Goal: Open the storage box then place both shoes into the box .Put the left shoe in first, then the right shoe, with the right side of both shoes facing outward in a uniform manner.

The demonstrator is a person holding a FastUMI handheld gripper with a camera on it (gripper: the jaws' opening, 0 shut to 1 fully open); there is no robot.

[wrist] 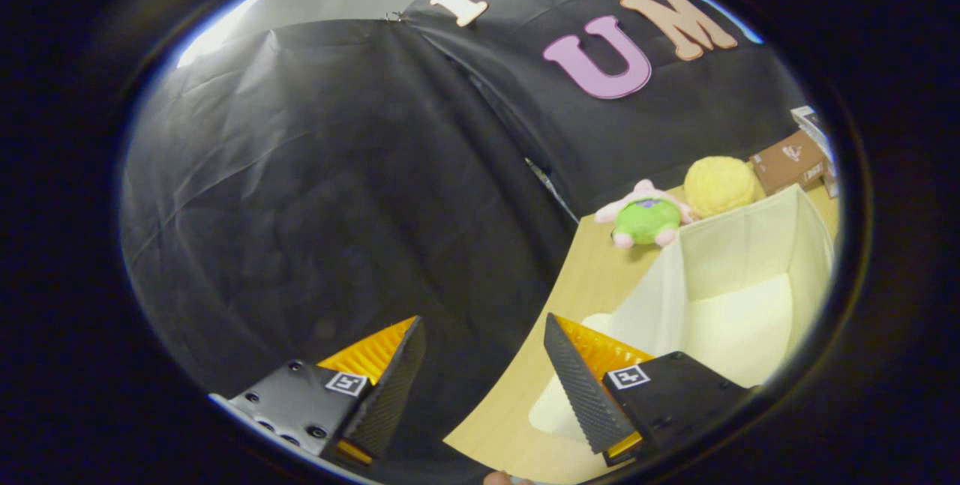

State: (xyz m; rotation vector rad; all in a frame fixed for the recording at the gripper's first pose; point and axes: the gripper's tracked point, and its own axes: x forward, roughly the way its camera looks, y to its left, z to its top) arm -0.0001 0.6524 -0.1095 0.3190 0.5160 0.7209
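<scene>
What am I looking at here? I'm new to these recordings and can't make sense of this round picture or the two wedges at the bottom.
The camera rides on a hand-held gripper and looks forward along its two fingers, the wedges you see. They stand apart, open, holding nothing. Beyond them hangs the booth's black cloth wall. Off to the right-hand finger's side is a wooden table with an open, pale fabric storage box. Behind the box lie a green and pink plush toy, a yellow ball-like toy and a brown cardboard box.
</scene>
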